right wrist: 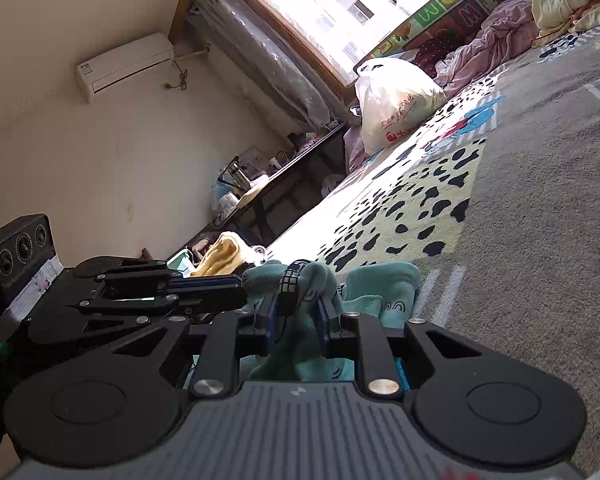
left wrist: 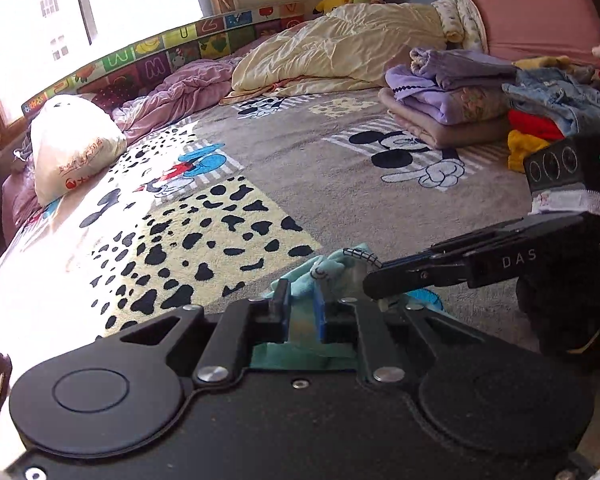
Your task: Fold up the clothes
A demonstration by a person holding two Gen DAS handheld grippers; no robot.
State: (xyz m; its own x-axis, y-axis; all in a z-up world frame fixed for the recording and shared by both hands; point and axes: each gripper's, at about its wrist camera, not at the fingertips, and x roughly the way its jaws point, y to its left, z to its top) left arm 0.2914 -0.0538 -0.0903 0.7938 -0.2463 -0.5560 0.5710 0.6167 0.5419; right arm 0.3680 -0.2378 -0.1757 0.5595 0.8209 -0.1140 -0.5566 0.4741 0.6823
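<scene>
A small teal garment (left wrist: 332,268) with a checkered black trim lies bunched on the bed's cartoon-print cover. My left gripper (left wrist: 302,312) is shut on one part of it, its blue pads pinching the cloth. In the right wrist view the same teal garment (right wrist: 384,288) is pinched between the pads of my right gripper (right wrist: 298,312), which is shut on it. The two grippers meet almost tip to tip: the right one reaches in from the right in the left wrist view, and the left gripper (right wrist: 240,290) comes in from the left in the right wrist view.
Folded purple and beige clothes (left wrist: 452,92) are stacked at the far right beside a loose pile of denim, red and yellow garments (left wrist: 548,108). A cream duvet (left wrist: 340,44), a pink quilt and a tied white bag (left wrist: 76,144) lie along the far side. The bed edge (right wrist: 300,232) drops to the left.
</scene>
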